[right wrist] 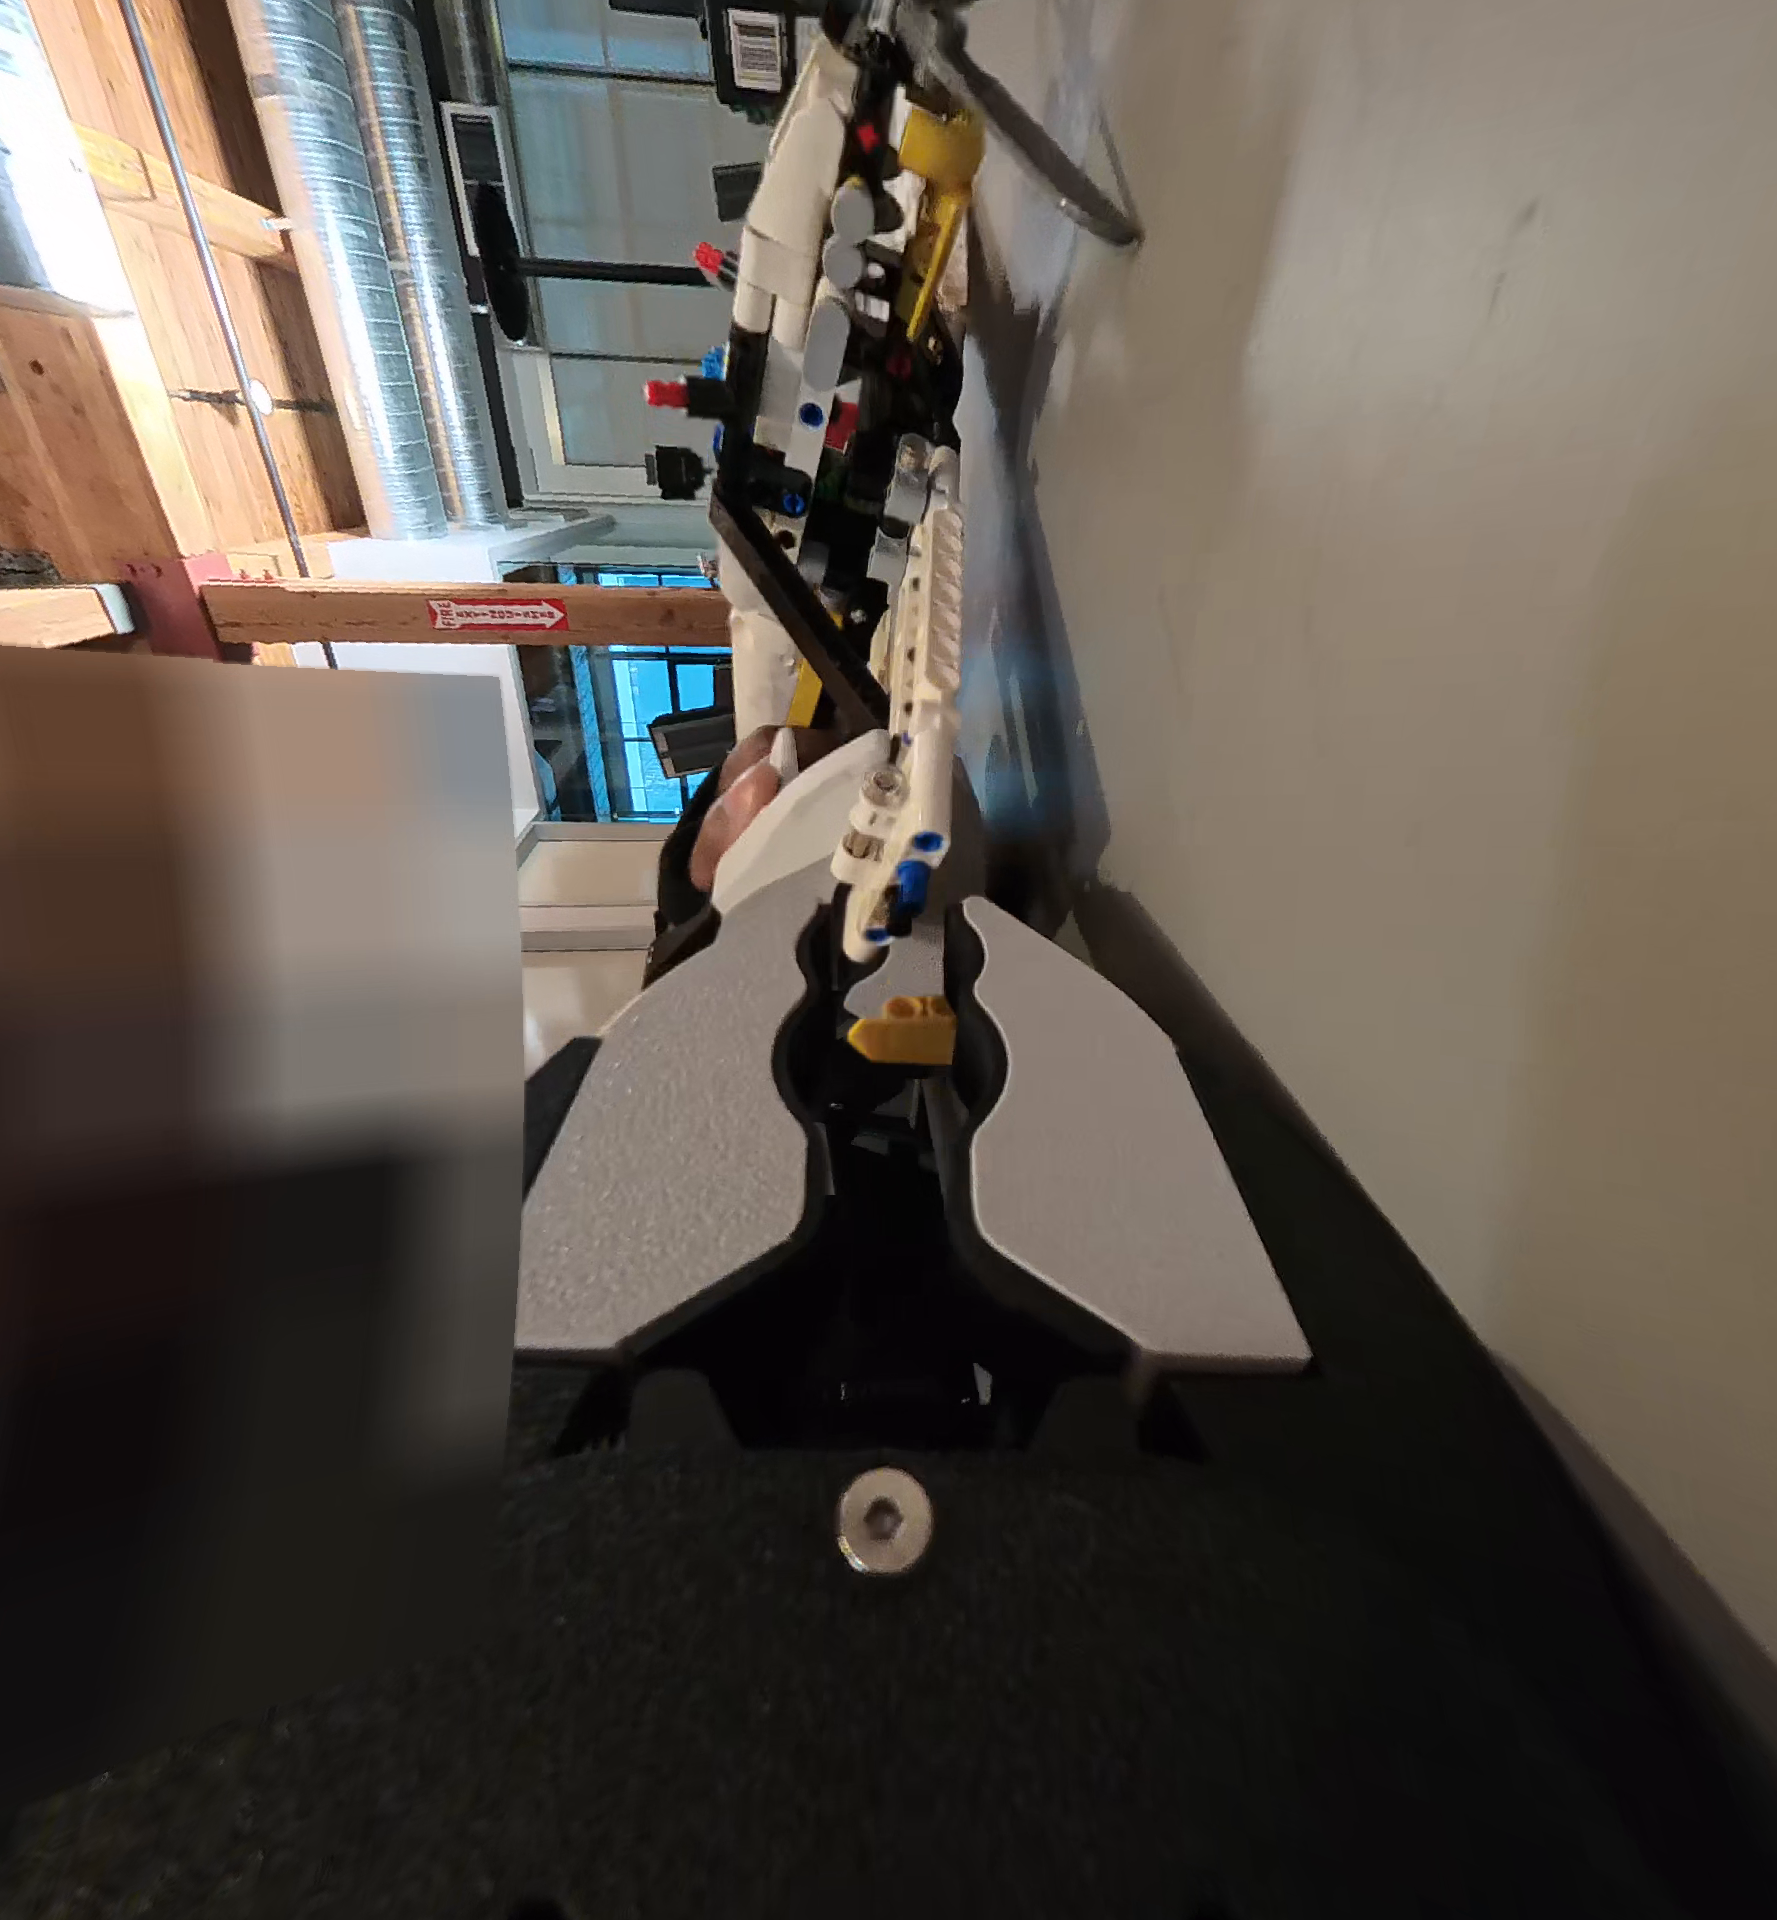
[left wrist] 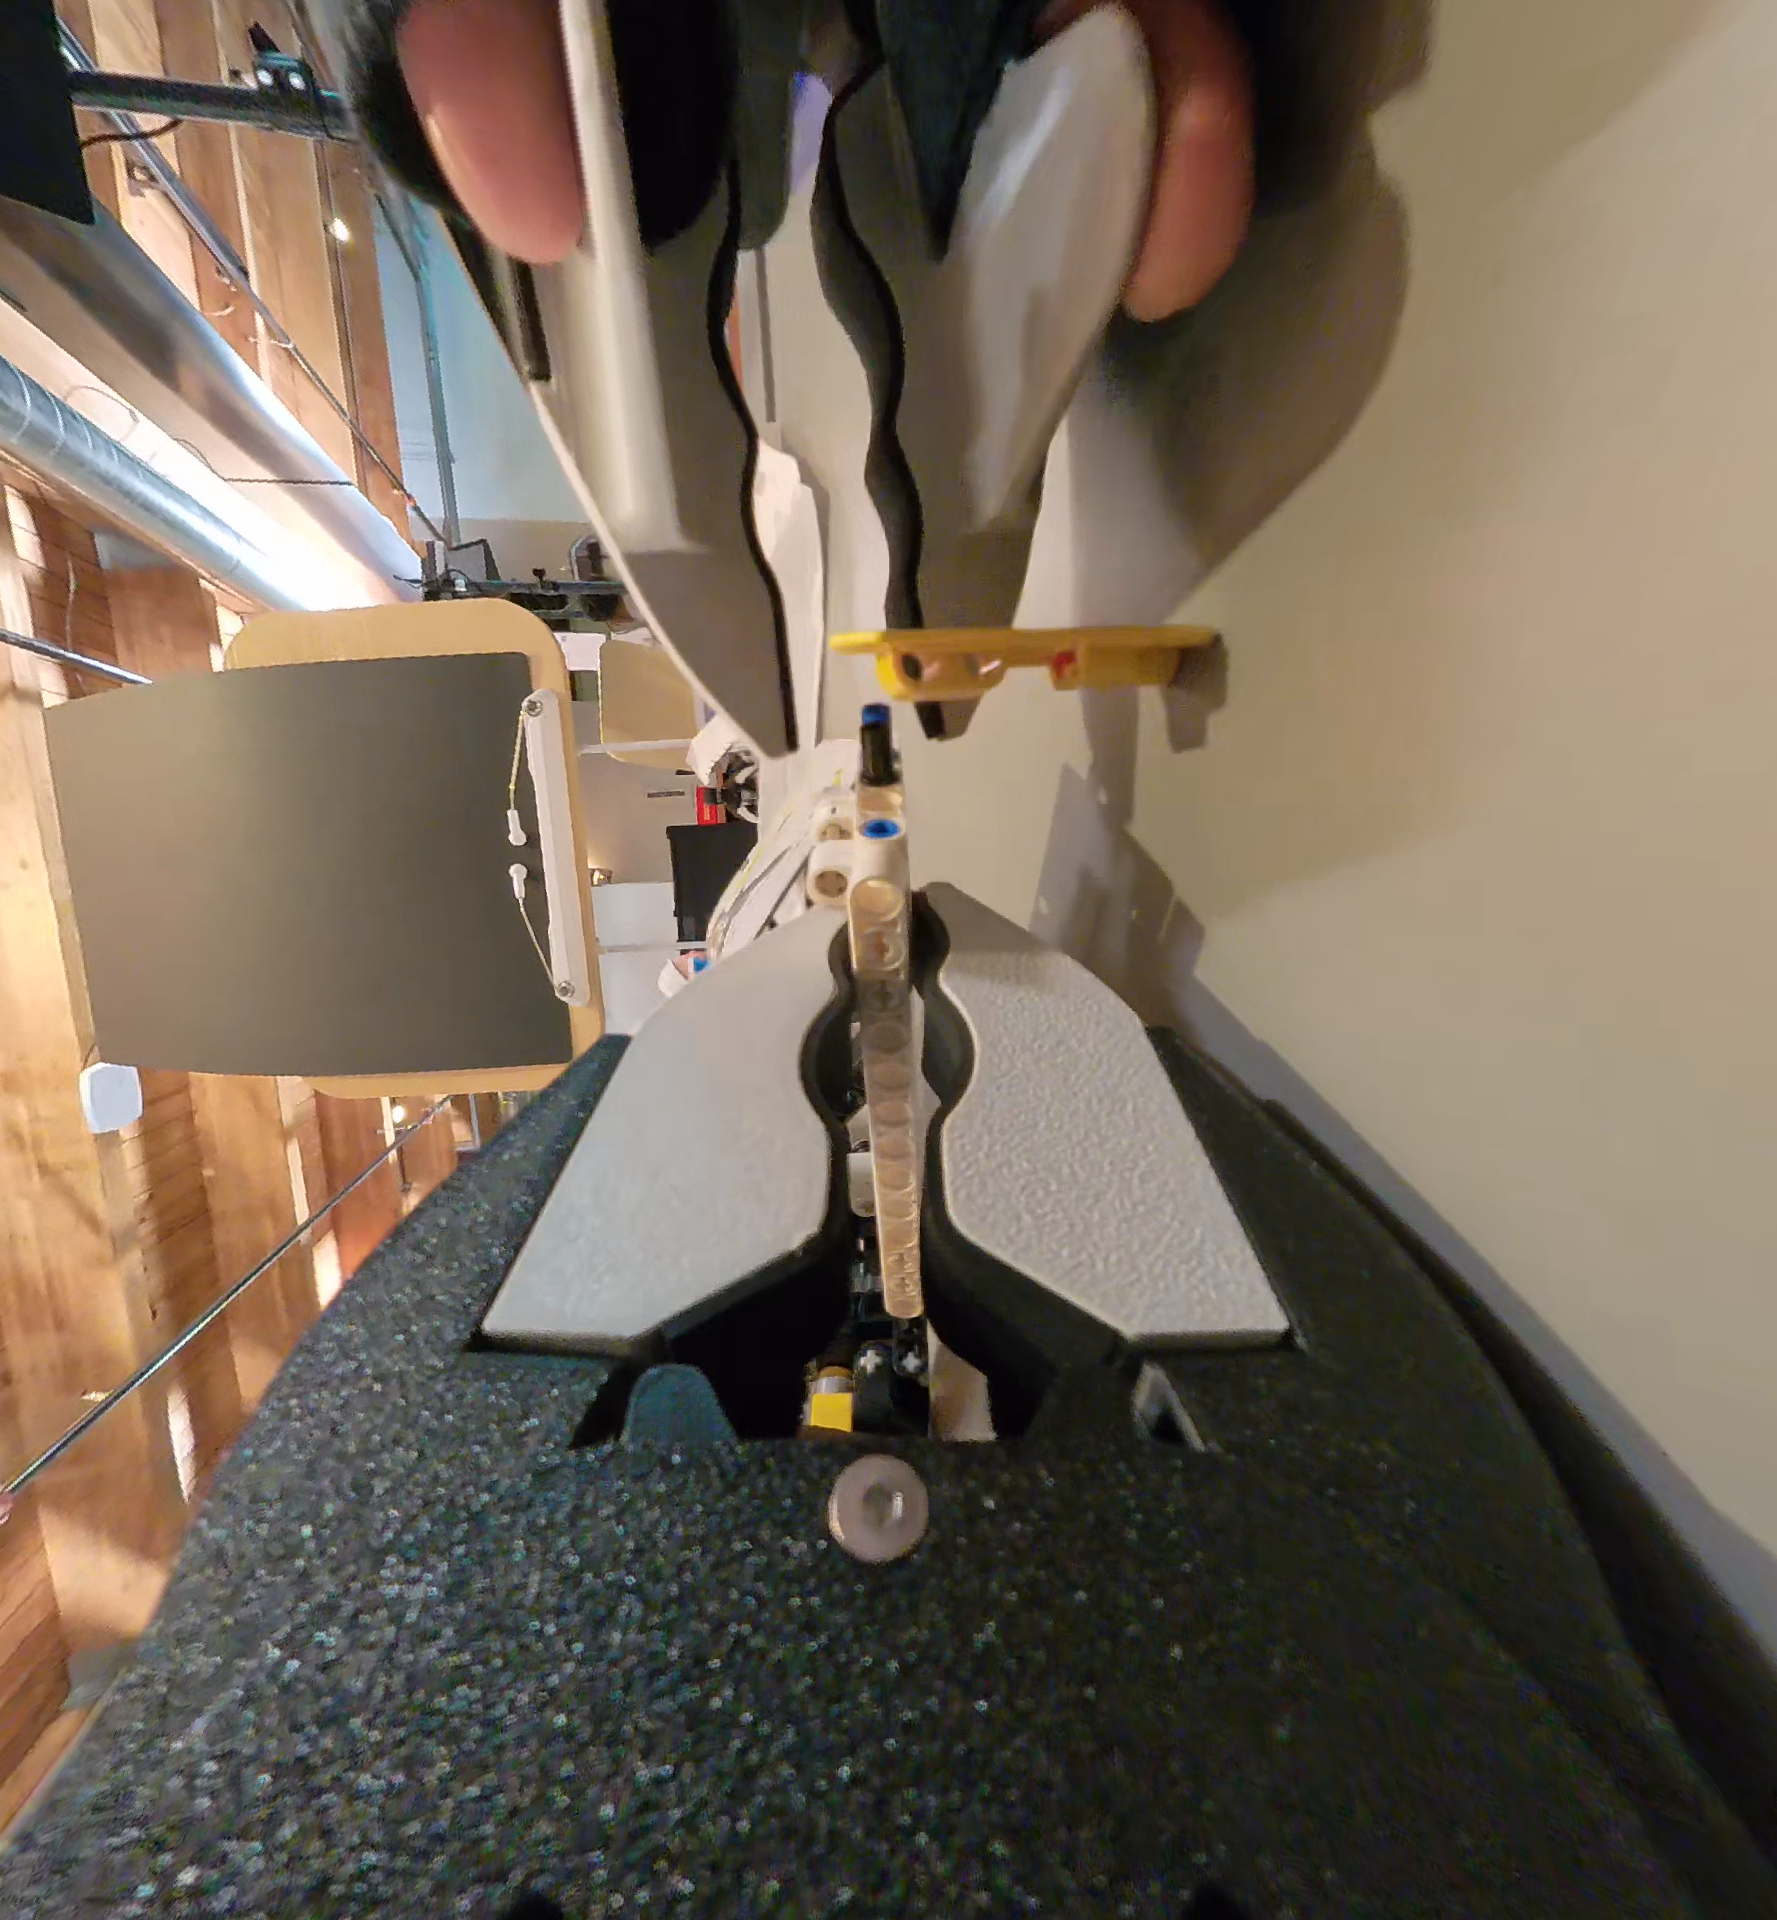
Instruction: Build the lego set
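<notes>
White plastic fills both pairs of tongs: the left gripper is clamped on a pale holed beam of a brick-built model, which stretches away from the fingers. Opposite, the right gripper stands with jaws apart around the beam's far tip, pads not touching. A yellow piece lies just right, on the cream table.
</notes>
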Motion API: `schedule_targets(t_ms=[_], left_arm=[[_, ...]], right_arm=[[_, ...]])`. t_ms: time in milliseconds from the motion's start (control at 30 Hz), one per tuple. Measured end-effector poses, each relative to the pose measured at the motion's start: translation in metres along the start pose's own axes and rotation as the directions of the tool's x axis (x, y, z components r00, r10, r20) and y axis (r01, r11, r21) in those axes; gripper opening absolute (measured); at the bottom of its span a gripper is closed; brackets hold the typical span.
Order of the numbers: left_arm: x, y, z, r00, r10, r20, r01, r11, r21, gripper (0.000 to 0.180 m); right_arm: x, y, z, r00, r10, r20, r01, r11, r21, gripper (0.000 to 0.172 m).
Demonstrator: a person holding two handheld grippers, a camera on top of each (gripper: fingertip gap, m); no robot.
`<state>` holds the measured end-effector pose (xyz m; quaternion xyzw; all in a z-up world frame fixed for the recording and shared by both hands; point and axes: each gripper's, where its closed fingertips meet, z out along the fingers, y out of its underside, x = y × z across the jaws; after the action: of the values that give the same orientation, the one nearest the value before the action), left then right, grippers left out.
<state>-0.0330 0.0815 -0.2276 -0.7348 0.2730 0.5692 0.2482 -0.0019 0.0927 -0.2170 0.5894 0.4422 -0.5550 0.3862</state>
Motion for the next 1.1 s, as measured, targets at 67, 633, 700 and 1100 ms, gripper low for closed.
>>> schedule_targets(t_ms=[67, 633, 700, 1100], left_arm=[[0.0, -0.004, 0.001, 1.0, 0.009, -0.001, -0.009, 1.0, 0.001, 0.008], [0.006, -0.005, 0.004, 1.0, 0.008, -0.009, -0.008, 1.0, 0.021, 0.008], [0.005, -0.005, 0.004, 1.0, 0.007, -0.007, -0.007, 1.0, 0.022, 0.008], [-0.006, 0.004, -0.003, 0.999, -0.031, 0.025, 0.03, 0.999, 0.021, 0.008]], right_arm=[[0.002, 0.0, 0.0, 1.0, -0.007, -0.015, 0.007, 1.0, 0.012, 0.017], [0.007, 0.006, -0.034, 0.87, -0.353, -0.343, 0.423, 0.893, 0.152, 0.027], [0.007, 0.016, -0.028, 0.79, -0.438, -0.429, 0.53, 0.84, 0.117, 0.029], [0.016, 0.02, -0.014, 0.394, -0.486, -0.78, 0.754, 0.657, -0.029, 0.043]])
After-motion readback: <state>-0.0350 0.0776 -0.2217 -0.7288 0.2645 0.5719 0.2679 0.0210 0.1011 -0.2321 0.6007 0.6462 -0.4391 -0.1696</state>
